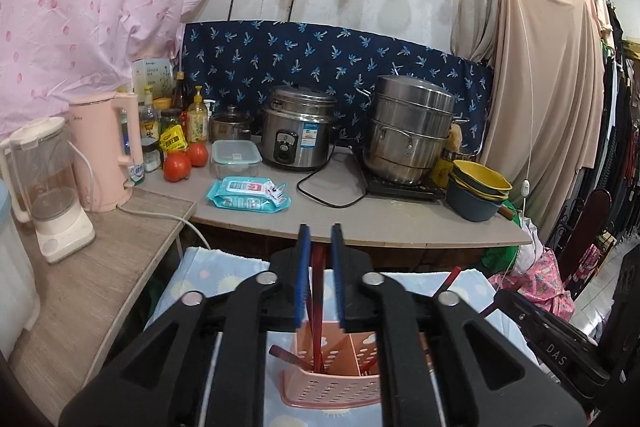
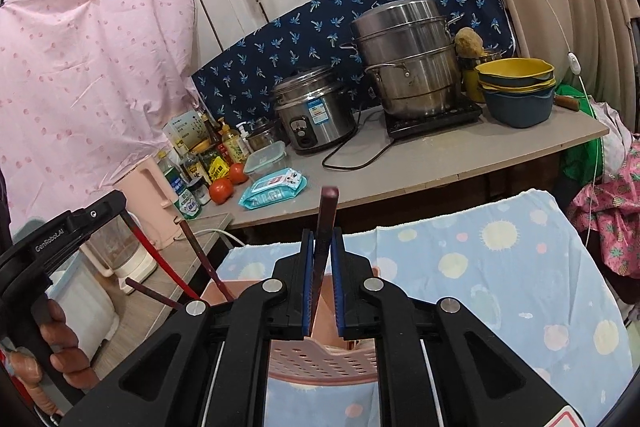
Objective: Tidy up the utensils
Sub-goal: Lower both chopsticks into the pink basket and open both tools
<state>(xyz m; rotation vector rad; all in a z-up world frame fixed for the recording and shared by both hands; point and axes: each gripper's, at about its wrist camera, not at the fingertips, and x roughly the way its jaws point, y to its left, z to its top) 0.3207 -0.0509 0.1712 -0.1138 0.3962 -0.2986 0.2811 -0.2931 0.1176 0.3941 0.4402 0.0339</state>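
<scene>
Left gripper (image 1: 320,239): jaws slightly apart, red chopstick (image 1: 316,307) loose btwn, not pressed.
Right gripper (image 2: 321,239): jaws narrow, dark chopstick (image 2: 325,227) btwn; contact unclear.
Holder (image 1: 332,383): pink, on dotted cloth (image 2: 480,267), under both grippers.

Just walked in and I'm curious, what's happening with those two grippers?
A person holds a gripper in each hand over a pink utensil holder on a patterned cloth. The left gripper has a red chopstick between its slightly parted jaws, the right gripper a dark chopstick. Both chopsticks reach down into the holder.
</scene>
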